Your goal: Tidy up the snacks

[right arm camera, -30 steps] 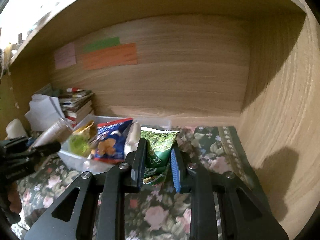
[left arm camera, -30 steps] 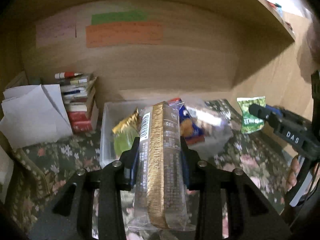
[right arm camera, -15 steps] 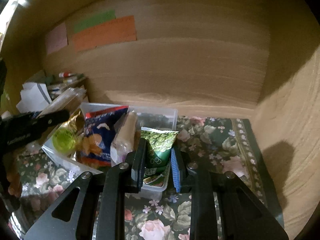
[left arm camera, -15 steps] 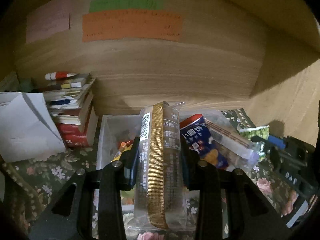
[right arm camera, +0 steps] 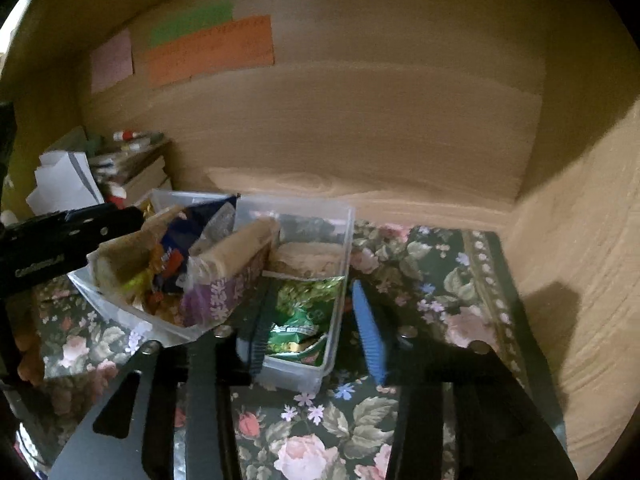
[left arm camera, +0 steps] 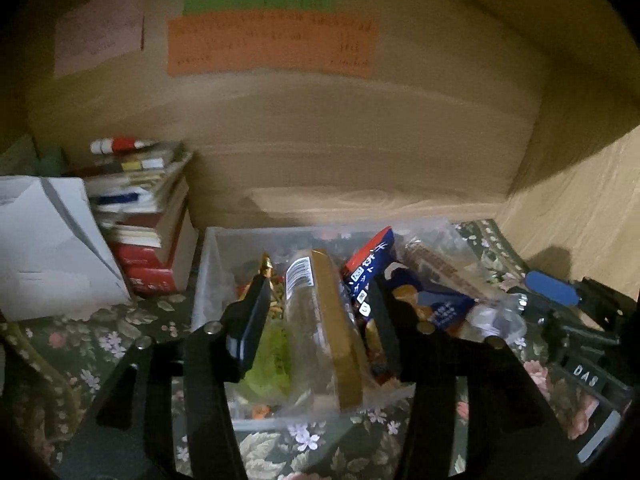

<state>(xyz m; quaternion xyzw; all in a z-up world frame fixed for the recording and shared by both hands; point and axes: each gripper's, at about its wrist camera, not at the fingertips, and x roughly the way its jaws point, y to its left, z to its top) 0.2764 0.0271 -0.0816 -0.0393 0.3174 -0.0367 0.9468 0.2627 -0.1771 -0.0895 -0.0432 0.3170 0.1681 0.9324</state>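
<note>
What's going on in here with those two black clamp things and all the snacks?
A person is sorting snacks into a clear plastic bin on a flowered cloth, using a handheld gripper in each hand. The left gripper has just been opening around a gold-edged clear packet, which now leans in the bin among other snacks. The right gripper has just been opening too, and its green snack bag lies in the bin's near corner. Both look released.

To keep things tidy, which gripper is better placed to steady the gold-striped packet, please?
Probably left: both grippers' jaws have just opened; the left gripper flanks the gold-striped packet, the right gripper the green packet.
</note>
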